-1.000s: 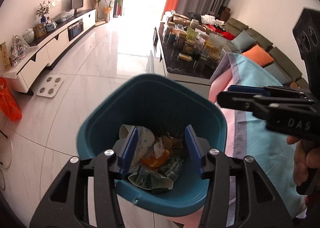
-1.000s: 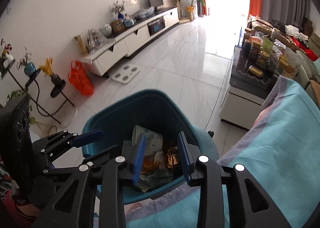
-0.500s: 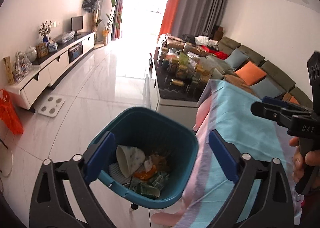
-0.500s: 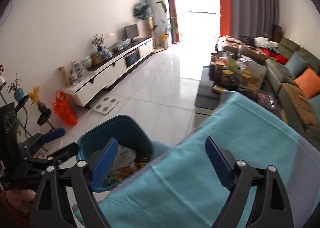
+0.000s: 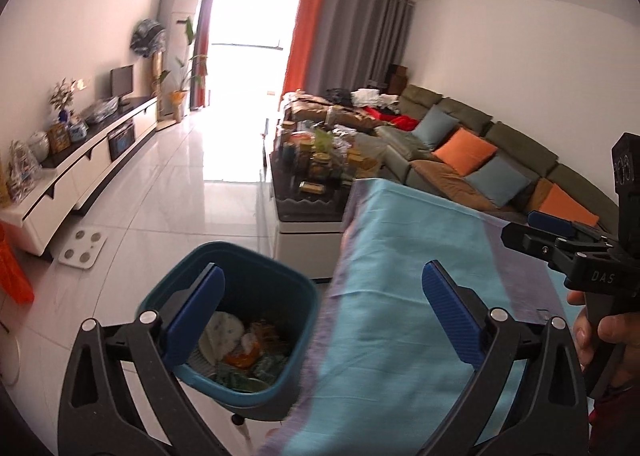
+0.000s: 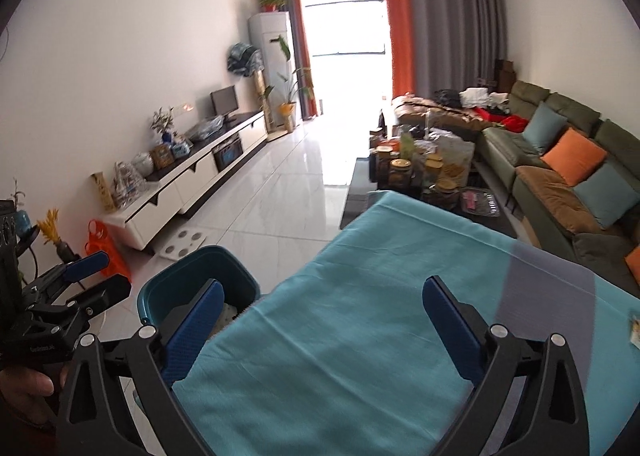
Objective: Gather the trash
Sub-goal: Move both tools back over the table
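A teal trash bin (image 5: 276,288) stands on the floor beside the table, holding crumpled wrappers and paper (image 5: 240,352). It also shows in the right wrist view (image 6: 192,268). My left gripper (image 5: 322,316) is open and empty, raised above the bin's right rim and the table edge. My right gripper (image 6: 320,326) is open and empty above the teal tablecloth (image 6: 360,316). A small scrap (image 6: 635,330) lies at the cloth's far right edge. The right gripper shows at the right of the left wrist view (image 5: 560,240).
A coffee table (image 5: 308,195) crowded with jars stands beyond the cloth-covered table. A green sofa (image 6: 560,159) with cushions runs along the right. A white TV cabinet (image 6: 192,179), a scale (image 5: 82,250) and an orange bag (image 6: 106,244) are on the left.
Both grippers opened from nearly shut over the bin, then rose and pulled back. The bin now sits lower in both views and the tablecloth fills more of them.
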### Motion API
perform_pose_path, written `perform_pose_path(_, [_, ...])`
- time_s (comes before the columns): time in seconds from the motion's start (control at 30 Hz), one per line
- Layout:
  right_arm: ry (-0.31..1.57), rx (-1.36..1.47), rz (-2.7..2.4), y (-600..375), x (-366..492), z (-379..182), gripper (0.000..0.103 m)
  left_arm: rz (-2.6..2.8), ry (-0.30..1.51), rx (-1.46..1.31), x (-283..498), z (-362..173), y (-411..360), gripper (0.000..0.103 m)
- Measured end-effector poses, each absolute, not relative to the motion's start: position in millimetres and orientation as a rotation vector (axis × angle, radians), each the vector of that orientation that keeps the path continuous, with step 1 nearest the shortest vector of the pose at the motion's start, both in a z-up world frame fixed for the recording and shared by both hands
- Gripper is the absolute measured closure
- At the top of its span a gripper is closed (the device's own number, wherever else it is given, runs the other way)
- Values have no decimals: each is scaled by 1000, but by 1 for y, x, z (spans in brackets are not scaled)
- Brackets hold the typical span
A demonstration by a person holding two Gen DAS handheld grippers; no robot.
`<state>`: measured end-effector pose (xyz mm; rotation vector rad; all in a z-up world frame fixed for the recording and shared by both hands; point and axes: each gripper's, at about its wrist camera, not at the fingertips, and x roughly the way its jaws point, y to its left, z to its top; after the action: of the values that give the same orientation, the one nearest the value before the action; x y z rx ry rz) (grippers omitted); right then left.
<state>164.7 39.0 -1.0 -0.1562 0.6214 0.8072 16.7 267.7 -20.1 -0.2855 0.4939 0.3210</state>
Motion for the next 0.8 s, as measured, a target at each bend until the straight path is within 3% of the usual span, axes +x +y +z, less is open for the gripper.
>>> perform_pose_path(0.8, [420,-27,404,-150,105,13,7,69,380,-93,32,20,101,6])
